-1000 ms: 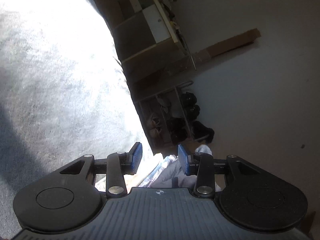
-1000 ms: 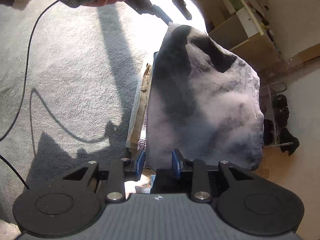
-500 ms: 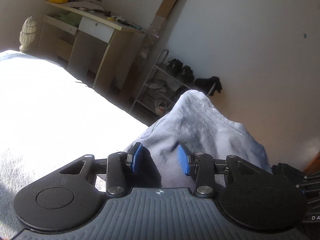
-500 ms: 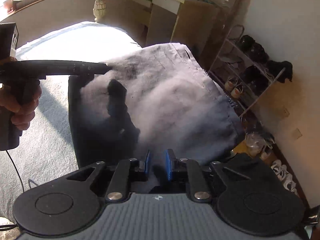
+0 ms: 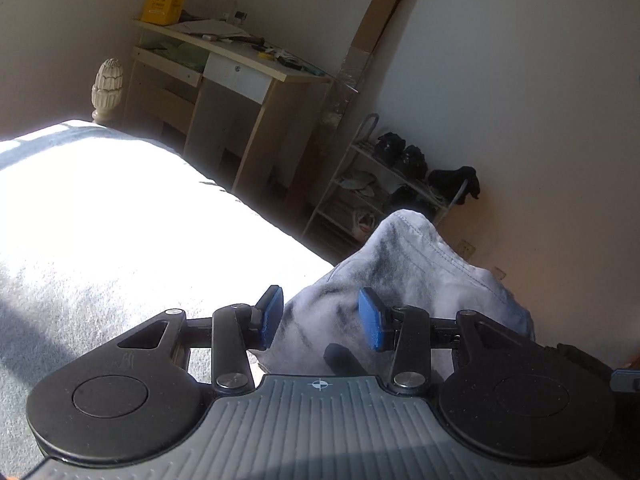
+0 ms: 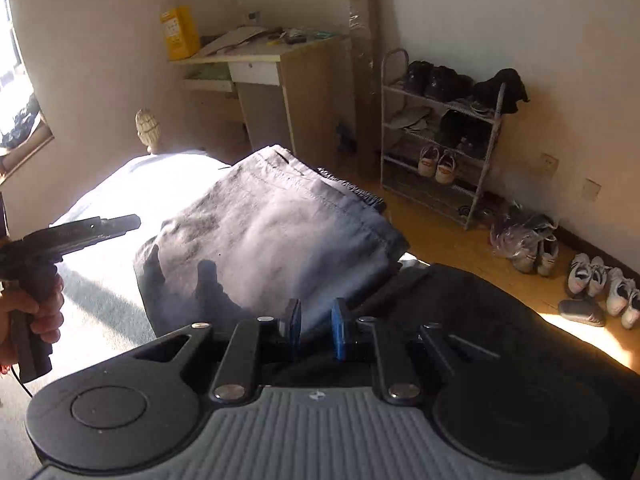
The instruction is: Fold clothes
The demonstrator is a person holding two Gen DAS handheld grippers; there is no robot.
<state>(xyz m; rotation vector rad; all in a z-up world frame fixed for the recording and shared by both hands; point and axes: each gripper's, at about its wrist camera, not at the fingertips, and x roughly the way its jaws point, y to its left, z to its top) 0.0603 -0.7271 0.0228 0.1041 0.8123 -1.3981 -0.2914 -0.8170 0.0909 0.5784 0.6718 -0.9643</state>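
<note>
garment: grey-blue trousers (image 6: 276, 224) raised over the bed (image 5: 120, 216) | right hand-held gripper (image 6: 316, 330): clamped on their near edge | left hand-held gripper (image 5: 320, 316): jaws parted, cloth between, grip unclear

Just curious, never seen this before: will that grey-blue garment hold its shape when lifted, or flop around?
Likely floppy: the garment drapes and creases over the bed. Its stitched seams and thick folds suggest sturdy, weighty cloth. Probably not slippery for the right gripper.
</note>
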